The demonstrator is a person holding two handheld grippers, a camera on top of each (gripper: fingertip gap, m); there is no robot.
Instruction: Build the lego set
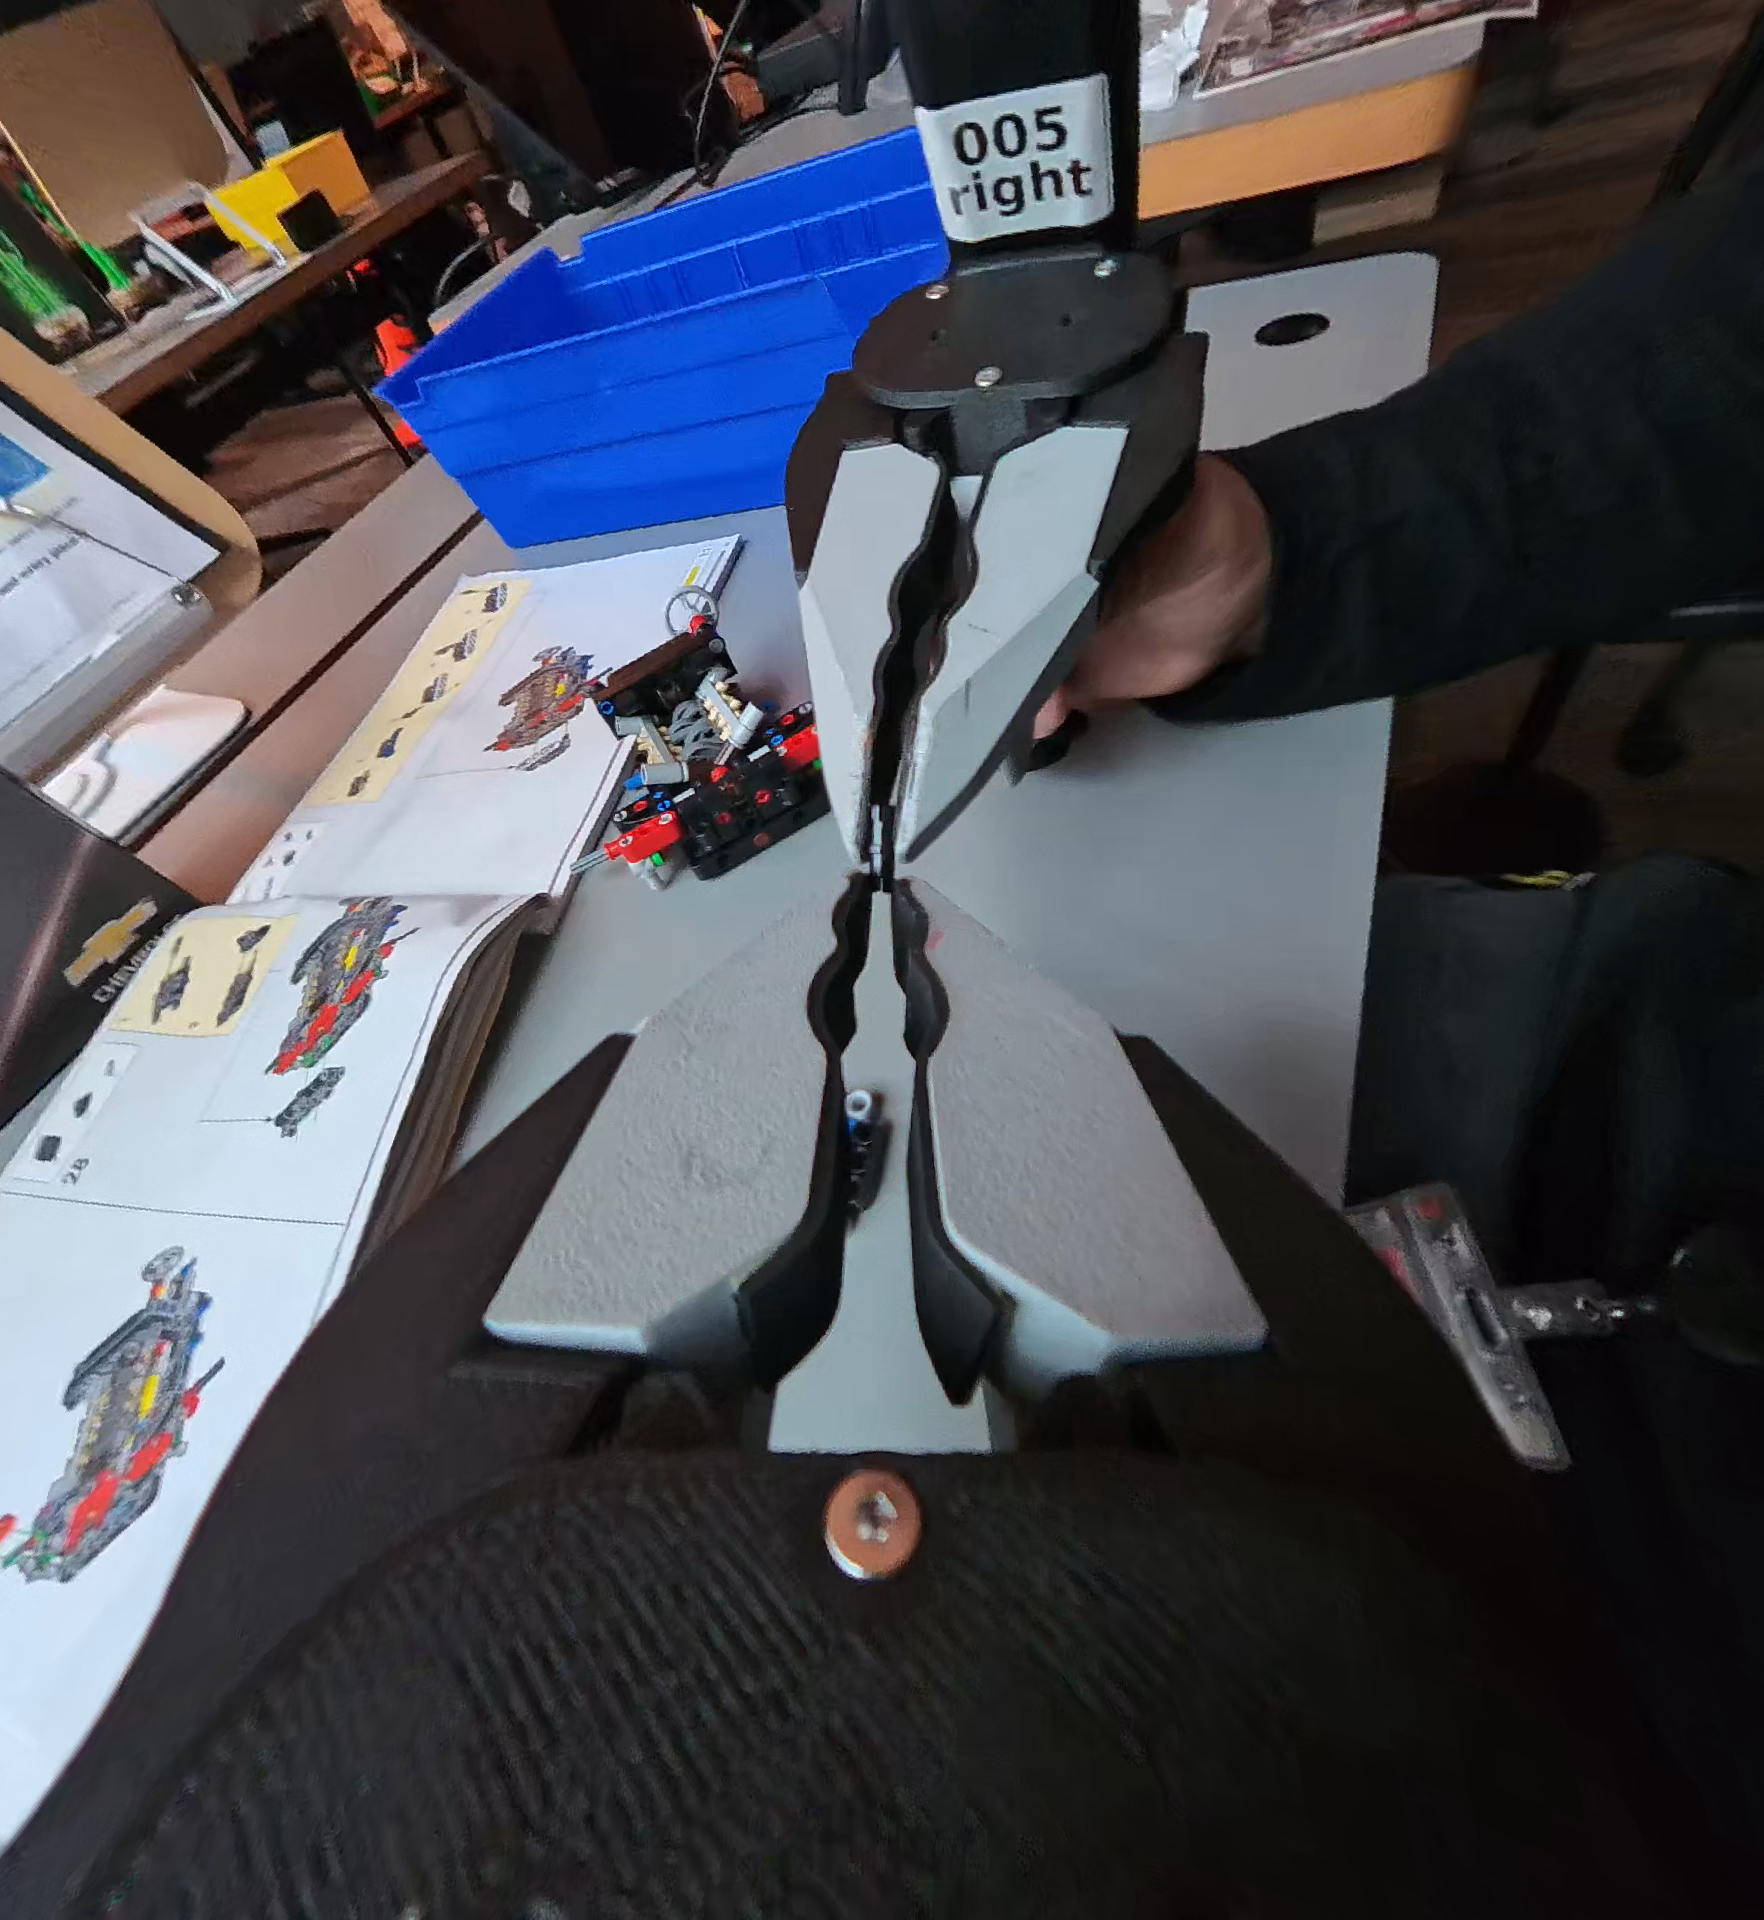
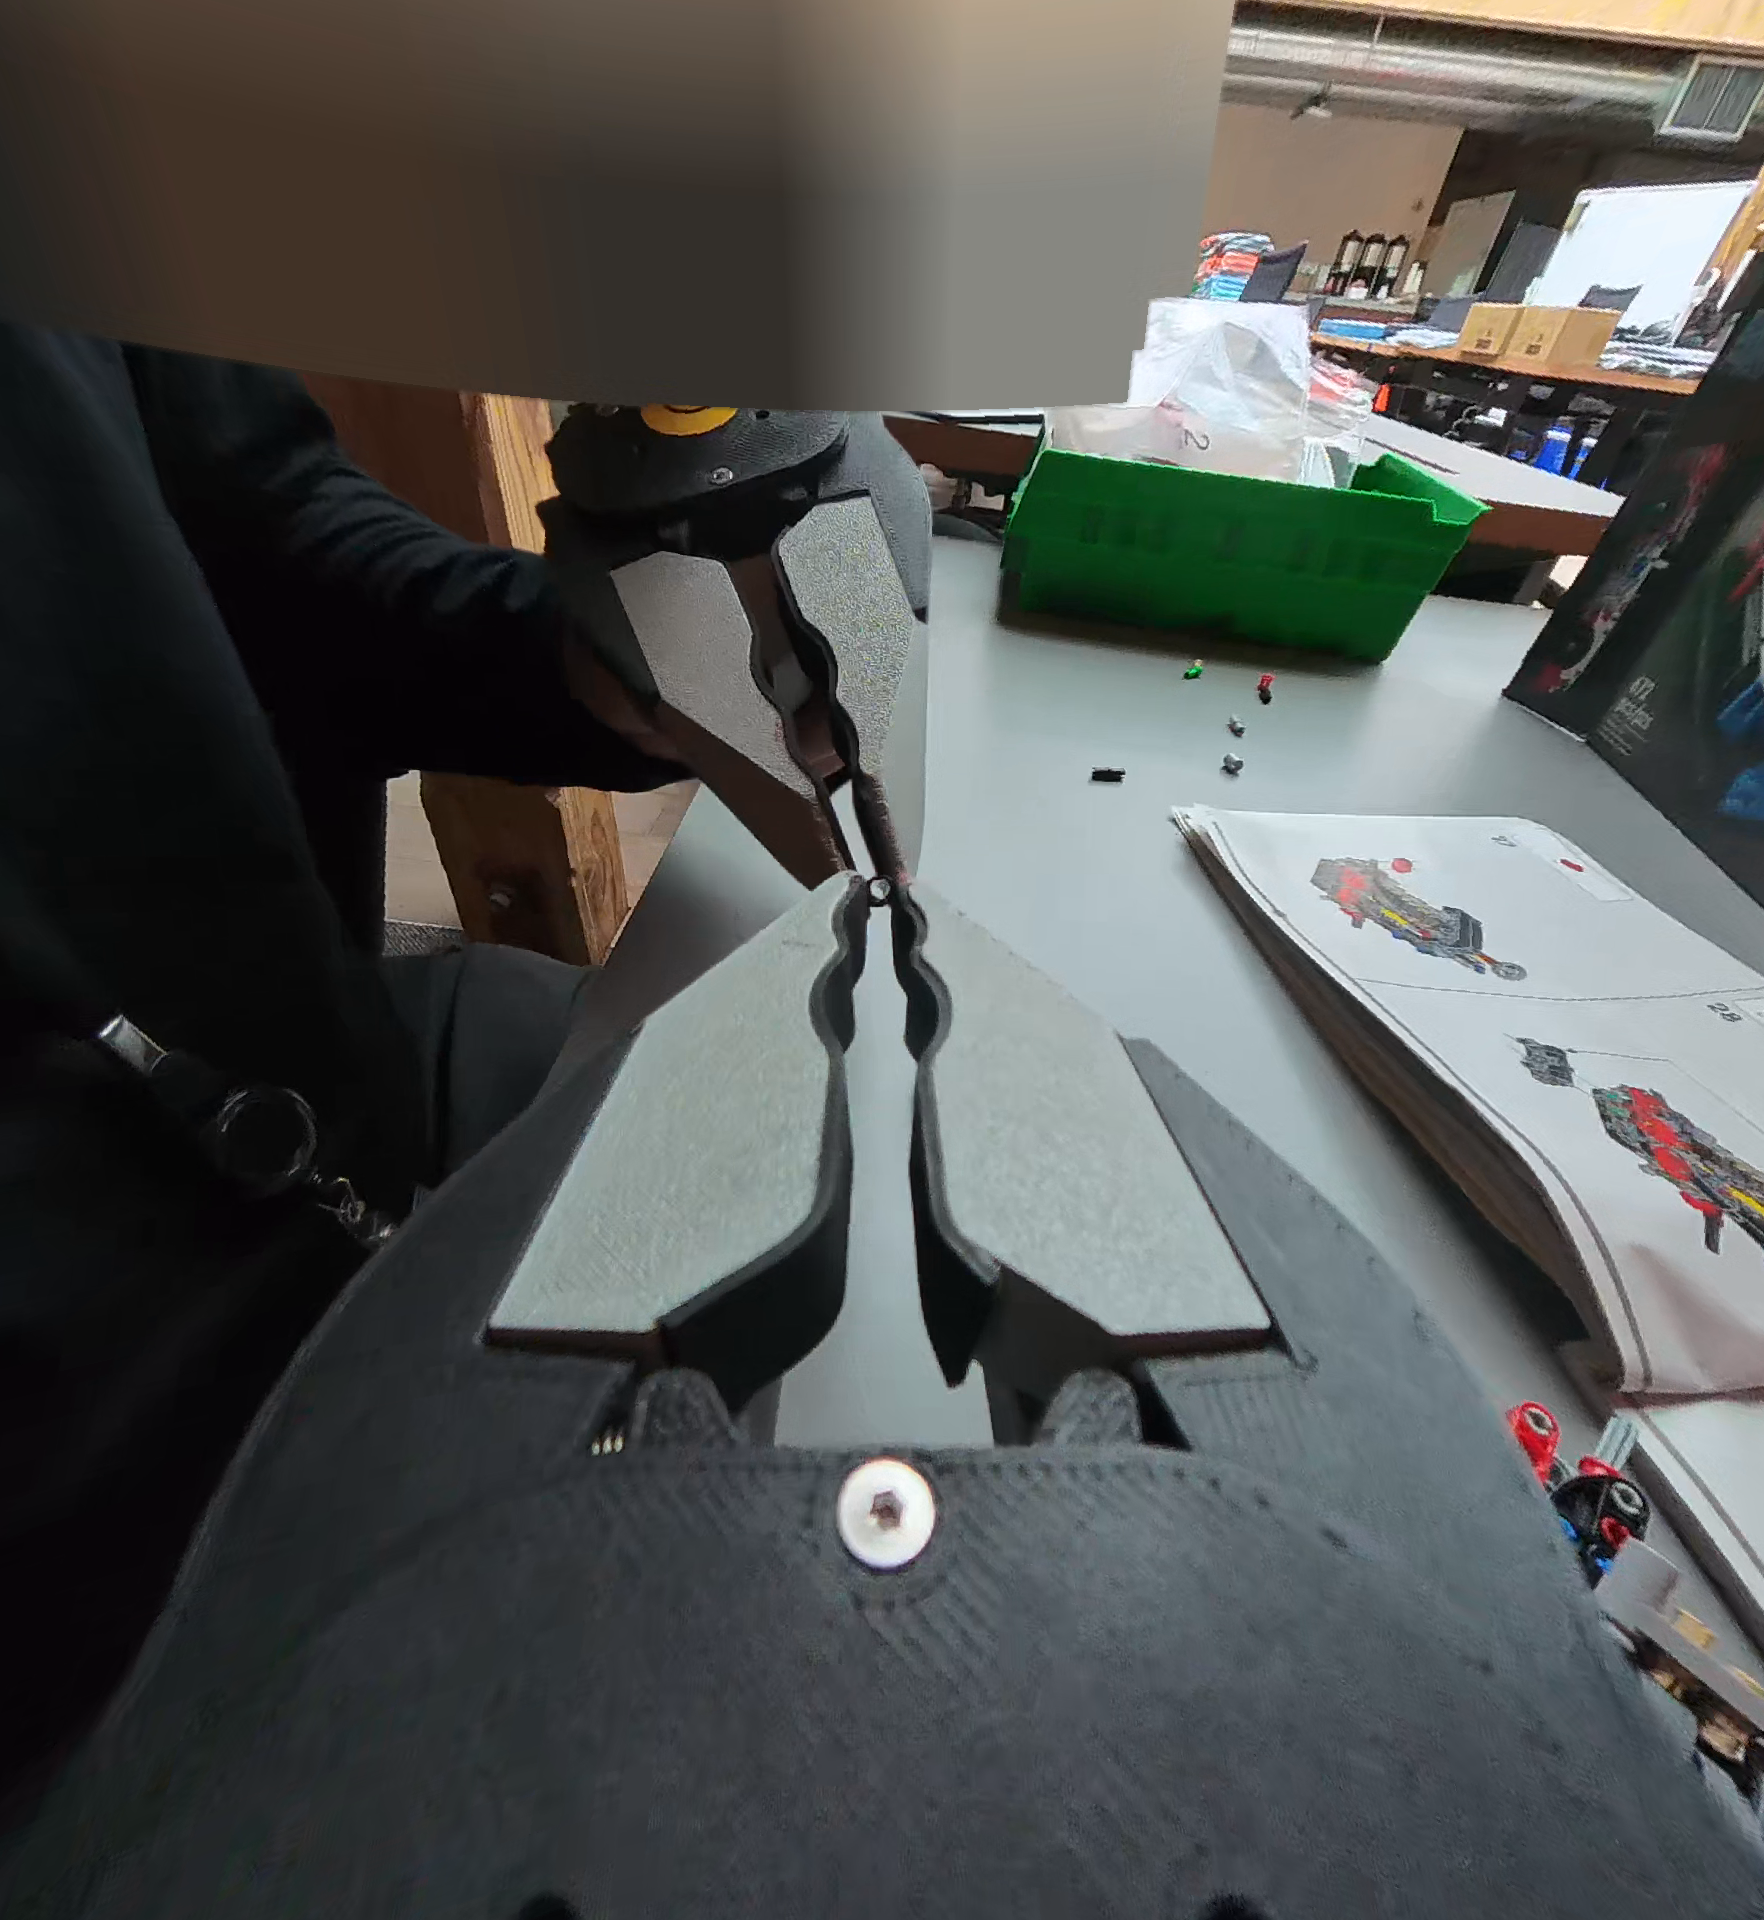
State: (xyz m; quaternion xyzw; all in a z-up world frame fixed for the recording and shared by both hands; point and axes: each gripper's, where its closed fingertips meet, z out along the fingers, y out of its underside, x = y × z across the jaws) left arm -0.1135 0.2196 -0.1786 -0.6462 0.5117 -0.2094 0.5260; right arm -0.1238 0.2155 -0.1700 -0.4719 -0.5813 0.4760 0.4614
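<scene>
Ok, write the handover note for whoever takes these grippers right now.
Left gripper: shut, tip to tip with the right gripper above the table.
Right gripper: shut on a small black ring piece.
Half-built model sits beside the open manual; loose pieces lie near the green bin.
Done: part of the model.
Left: fit the ring piece, then later steps.

You've got a flat grey tabletop (image 1: 1169,935) carrying it all. In left wrist view: open paper instruction booklet (image 1: 442,779) lying on its left side, part-built black/red lego assembly (image 1: 722,769) just right of the booklet's far page, blue plastic bin (image 1: 670,384) at the far end. In right wrist view: green plastic bin (image 2: 1221,561) far, a few small loose pieces (image 2: 1233,727) scattered nearer than it, dark printed set box (image 2: 1709,644) standing on the right, beyond the booklet.
</scene>
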